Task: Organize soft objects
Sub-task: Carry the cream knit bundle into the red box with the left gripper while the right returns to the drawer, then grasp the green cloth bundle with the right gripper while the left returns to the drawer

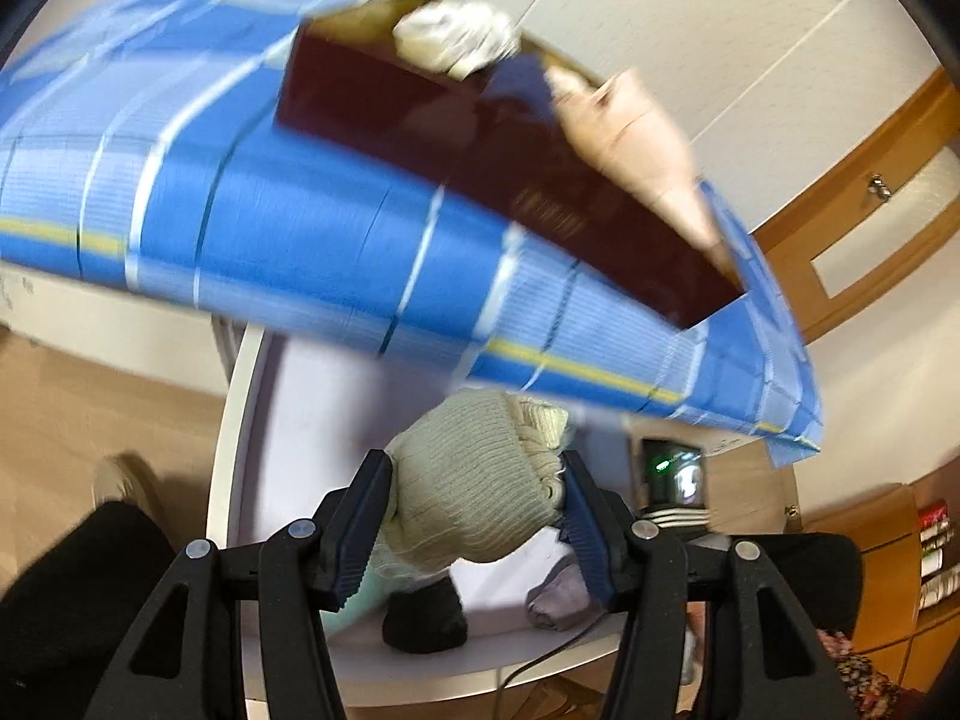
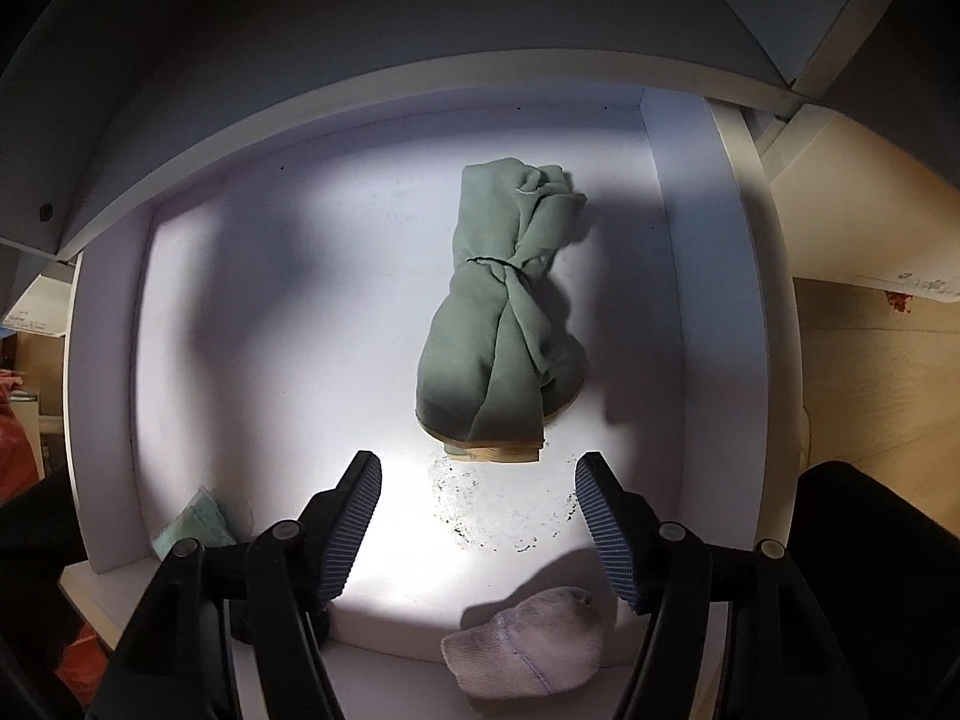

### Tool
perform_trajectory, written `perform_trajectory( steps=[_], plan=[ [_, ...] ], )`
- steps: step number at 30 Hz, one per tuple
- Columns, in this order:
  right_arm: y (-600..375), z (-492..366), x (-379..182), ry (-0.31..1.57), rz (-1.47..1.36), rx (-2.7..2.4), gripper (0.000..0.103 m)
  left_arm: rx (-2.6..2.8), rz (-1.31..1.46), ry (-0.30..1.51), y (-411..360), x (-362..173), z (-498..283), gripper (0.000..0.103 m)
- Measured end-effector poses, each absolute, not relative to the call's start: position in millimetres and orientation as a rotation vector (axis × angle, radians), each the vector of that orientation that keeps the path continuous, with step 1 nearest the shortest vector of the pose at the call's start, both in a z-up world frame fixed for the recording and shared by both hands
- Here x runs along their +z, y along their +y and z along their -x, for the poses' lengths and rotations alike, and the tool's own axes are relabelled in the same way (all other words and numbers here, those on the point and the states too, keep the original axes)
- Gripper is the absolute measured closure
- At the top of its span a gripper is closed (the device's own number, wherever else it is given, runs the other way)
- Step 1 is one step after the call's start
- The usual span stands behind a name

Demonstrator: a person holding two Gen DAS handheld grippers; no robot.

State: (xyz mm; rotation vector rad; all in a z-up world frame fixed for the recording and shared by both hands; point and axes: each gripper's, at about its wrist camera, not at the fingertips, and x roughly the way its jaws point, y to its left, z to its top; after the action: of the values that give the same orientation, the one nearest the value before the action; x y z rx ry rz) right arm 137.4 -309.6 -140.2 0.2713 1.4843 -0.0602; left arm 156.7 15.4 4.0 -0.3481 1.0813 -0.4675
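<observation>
My left gripper (image 1: 474, 468) is shut on a cream ribbed knit piece (image 1: 480, 480), which hangs in the air above a white drawer (image 1: 231, 450). Under it in the drawer lie a black sock (image 1: 426, 618), a lavender-grey sock (image 1: 558, 600) and a bit of mint cloth (image 1: 354, 606). My right gripper (image 2: 477, 474) points straight down into a white compartment (image 2: 708, 300). It is open, with nothing between its pads. Just beyond its fingertips a green knotted cloth (image 2: 504, 312) lies on the floor. A white sock (image 2: 528, 642) rests near the front edge.
A blue checked bag (image 1: 300, 210), blurred, fills the upper left wrist view; it holds a dark red box (image 1: 510, 168) and a white bundle (image 1: 456, 36). A mint cloth (image 2: 192, 525) sits in the compartment's front left corner. A white shelf board (image 2: 360, 96) overhangs the back.
</observation>
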Motion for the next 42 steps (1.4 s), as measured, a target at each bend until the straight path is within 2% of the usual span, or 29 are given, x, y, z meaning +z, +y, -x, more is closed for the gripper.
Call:
perform_trajectory(
  steps=[9,14,23,25,26,33,38,42],
  plan=[
    [-314.3,-146.3,-134.0,1.424,-0.303,-0.055,0.035,-0.516,0.333,0.912,16.1,96.7,-176.9,0.046],
    [-316.0,-157.9,-127.9,1.357,-0.292,-0.053,0.030,-0.508,0.333,0.898,8.1,117.3,-207.8,0.046],
    [-321.5,-169.9,-135.7,1.362,-0.295,-0.081,0.029,-0.469,0.322,0.951,-16.4,105.7,-263.3,0.047],
    [-323.8,-170.5,-136.7,1.360,-0.296,-0.076,0.029,-0.463,0.312,0.959,-24.1,102.8,-276.5,0.049],
    [-324.0,-171.1,-136.9,1.362,-0.298,-0.075,0.029,-0.458,0.308,0.963,-27.2,101.1,-281.3,0.055],
    [-329.8,-174.5,-141.0,1.358,-0.328,-0.068,0.029,-0.431,0.348,1.001,-38.9,77.4,-302.3,0.056],
    [-332.4,-169.2,-139.6,1.359,-0.336,-0.071,0.028,-0.424,0.423,0.933,-23.3,86.3,-292.1,0.054],
    [-333.6,-167.8,-145.5,1.359,-0.339,-0.086,0.028,-0.433,0.360,0.832,-13.9,98.2,-262.4,0.054]
  ],
)
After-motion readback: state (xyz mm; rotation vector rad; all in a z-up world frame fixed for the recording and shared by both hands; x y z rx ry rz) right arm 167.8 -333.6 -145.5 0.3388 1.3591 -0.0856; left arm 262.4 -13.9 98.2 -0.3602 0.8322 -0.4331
